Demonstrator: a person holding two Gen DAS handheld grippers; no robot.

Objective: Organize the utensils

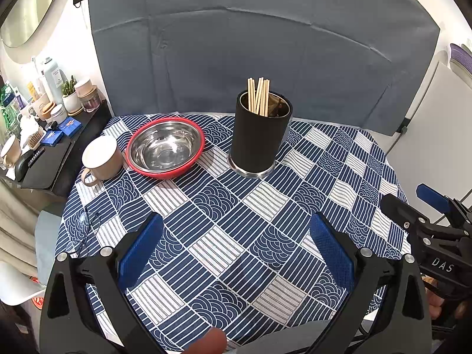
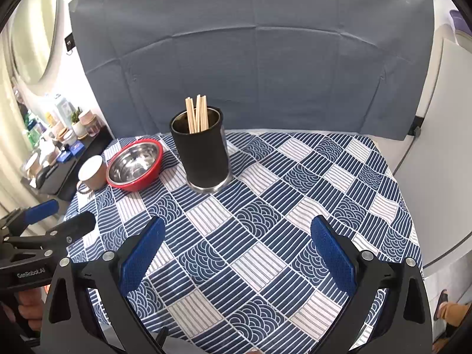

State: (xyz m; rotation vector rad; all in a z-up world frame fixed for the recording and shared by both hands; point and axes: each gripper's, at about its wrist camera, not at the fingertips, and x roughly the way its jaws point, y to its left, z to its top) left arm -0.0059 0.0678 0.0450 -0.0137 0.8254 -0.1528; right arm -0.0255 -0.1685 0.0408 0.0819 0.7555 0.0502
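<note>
- The mug (image 1: 101, 157) stands at the far left corner of the tabletop (image 1: 265, 253), upright, handle toward the near edge; it looks empty, with no utensil in it as far as its mouth shows.
- The bowl (image 1: 165, 147), steel inside with a red rim, sits just beside the mug on its right; it is empty too.
- The holder (image 1: 259, 135), a black cylinder on a metal base, stands near the far edge, about midway along it and apart from the bowl. The chopsticks (image 1: 259, 96) stand bundled upright in it, leaning to its left side; something dark also sits inside at the right, too dim to name.
- No utensil lies loose anywhere on the cloth in either view, so the sorting appears done, or nearly so; nothing left to gather is visible.
- The left gripper (image 1: 236, 253) hovers over the near edge, its jaws spread wide with nothing between them.
- The right gripper (image 2: 236, 253) hovers over the near edge further right, its jaws likewise spread wide and bare.
- What is left, I judge, is at most a tidying of the bundle or pulling back.
</note>
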